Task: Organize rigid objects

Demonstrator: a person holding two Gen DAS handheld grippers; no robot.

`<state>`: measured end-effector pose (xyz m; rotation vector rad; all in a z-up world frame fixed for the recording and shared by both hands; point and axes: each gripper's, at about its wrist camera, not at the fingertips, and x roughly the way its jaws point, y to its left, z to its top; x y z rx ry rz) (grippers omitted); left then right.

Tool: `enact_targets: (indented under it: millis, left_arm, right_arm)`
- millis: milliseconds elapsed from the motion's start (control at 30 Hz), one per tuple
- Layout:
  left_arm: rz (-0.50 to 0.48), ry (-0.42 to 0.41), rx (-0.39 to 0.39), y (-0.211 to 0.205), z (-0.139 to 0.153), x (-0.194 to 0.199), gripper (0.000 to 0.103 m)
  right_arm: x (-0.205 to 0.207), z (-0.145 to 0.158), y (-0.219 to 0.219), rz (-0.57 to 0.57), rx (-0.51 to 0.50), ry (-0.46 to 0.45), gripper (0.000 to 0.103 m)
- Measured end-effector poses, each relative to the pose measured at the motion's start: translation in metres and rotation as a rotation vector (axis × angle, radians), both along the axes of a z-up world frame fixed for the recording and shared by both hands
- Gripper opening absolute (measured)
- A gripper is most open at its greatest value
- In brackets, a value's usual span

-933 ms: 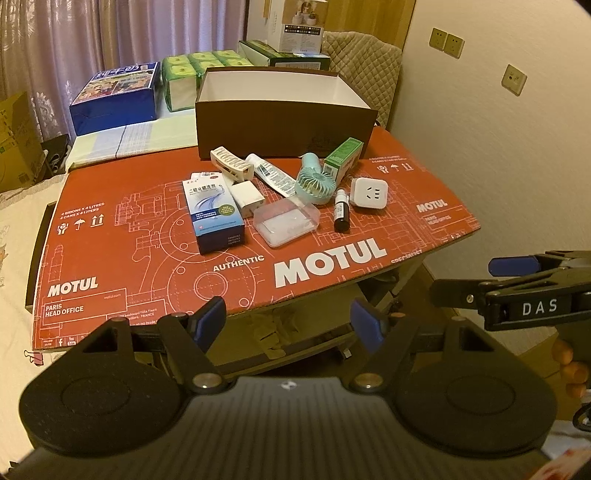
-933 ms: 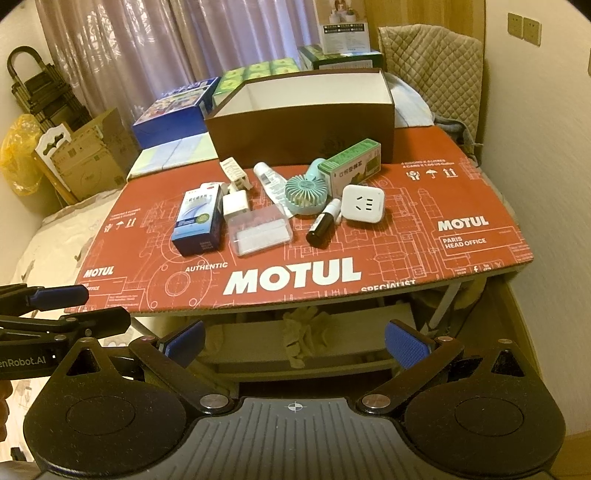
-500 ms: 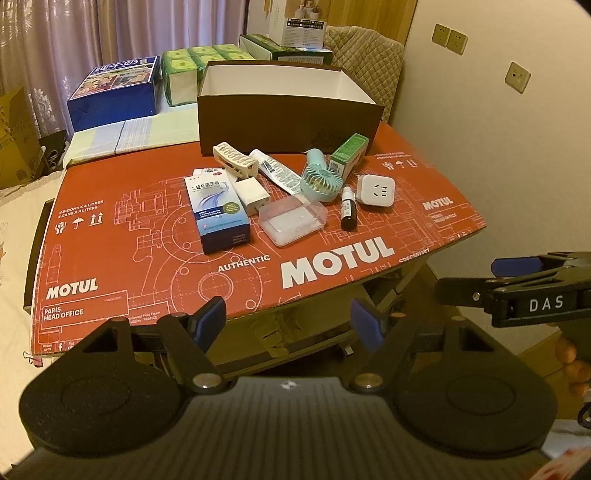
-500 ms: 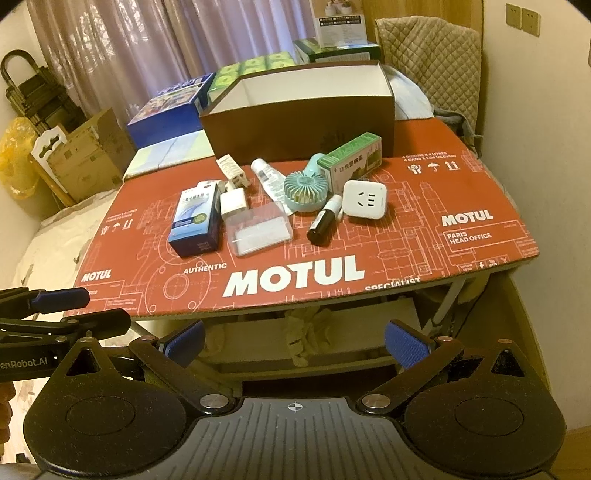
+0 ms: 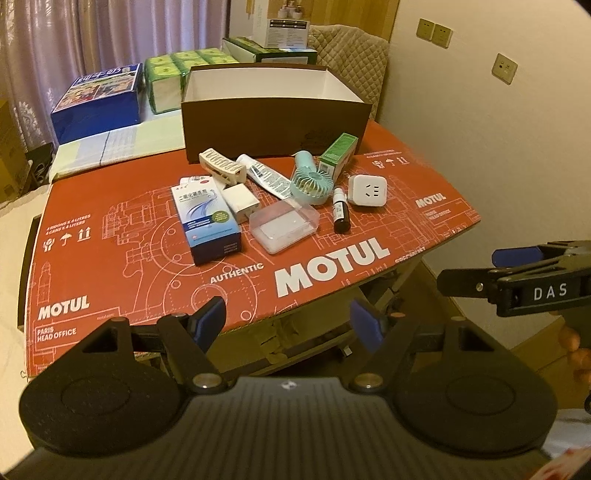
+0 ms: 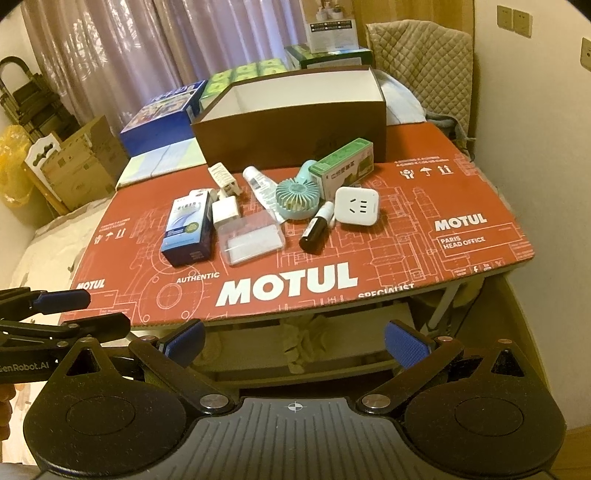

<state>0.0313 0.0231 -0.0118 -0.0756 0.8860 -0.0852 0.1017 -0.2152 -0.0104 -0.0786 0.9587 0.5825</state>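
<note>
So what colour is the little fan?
Pale teal little fan, clearest in the right wrist view.

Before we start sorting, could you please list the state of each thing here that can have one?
left gripper: open, empty, short of the table.
right gripper: open, empty, short of the table.
brown box: lid off, visible inside bare.
clear case: closed, lying flat.
dark bottle: capped, lying down.
white tube: capped, lying down.
blue carton: closed, lying flat.
green carton: closed, on its side.

A blue carton (image 5: pixel 99 96) and green tissue packs (image 5: pixel 173 75) sit behind the table, before pale curtains (image 5: pixel 88 33).
</note>
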Motion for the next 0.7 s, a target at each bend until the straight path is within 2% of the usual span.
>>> enact_targets:
  millis: [267,500,700]
  left_arm:
    - [0.005,-0.019,0.006,-0.007,-0.007,0.018,0.071]
    - [0.032,-0.025,0.017,-0.009,-0.016,0.045,0.071]
    - [0.015,-0.021,0.065,-0.018,-0.033,0.08,0.071]
  right_arm:
    - [0.022,-0.007,-0.006,0.012,0.007,-0.002,0.101]
    - [0.063,-0.015,-0.005,0.049,0.003,-0.041,0.101]
    - [0.1,-0.023,-0.009,0.069,0.003,-0.019,0.1]
